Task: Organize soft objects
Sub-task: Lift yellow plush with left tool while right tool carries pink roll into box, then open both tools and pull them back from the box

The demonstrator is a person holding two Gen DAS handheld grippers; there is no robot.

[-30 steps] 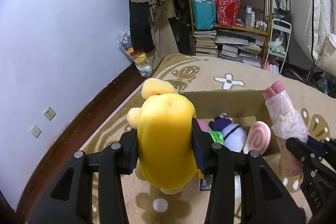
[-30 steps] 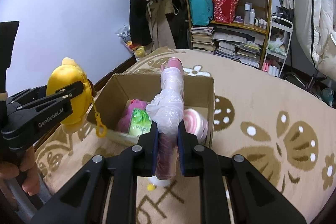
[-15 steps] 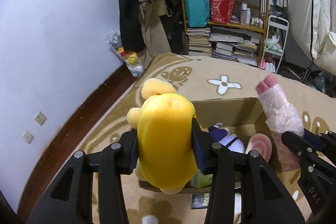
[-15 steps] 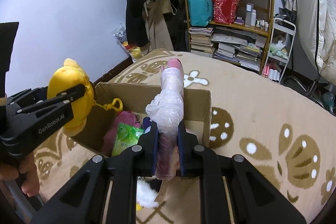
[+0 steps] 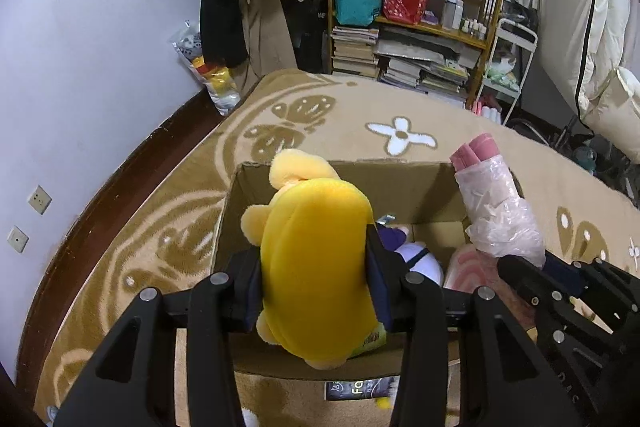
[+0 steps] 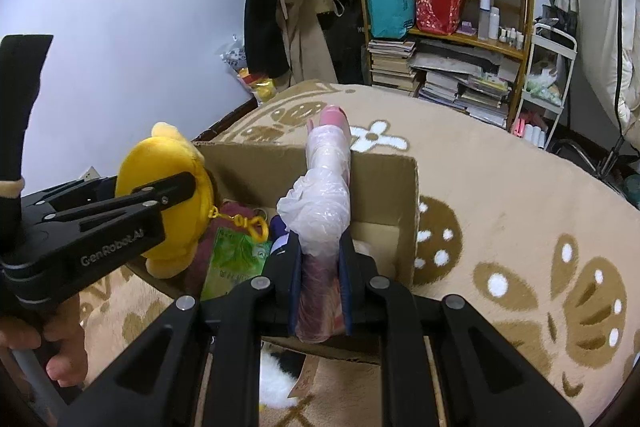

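My left claw (image 5: pixel 316 267) is pinching the yellow plush toy (image 5: pixel 316 259), holding it over the near-left part of the open cardboard box (image 5: pixel 400 187). A yellow clip (image 6: pixel 256 227) dangles from the toy into the box. My right claw (image 6: pixel 320 283) is pressed tight on a pink plush wrapped in clear plastic (image 6: pixel 324 195), which stands tilted above the box's right side. Inside the box I see a magenta plush (image 6: pixel 236 211), a green packet (image 6: pixel 232 259), a purple-and-white toy (image 5: pixel 412 251) and a pink-striped round plush (image 5: pixel 468 267). The box sits on the beige patterned rug (image 6: pixel 500 211).
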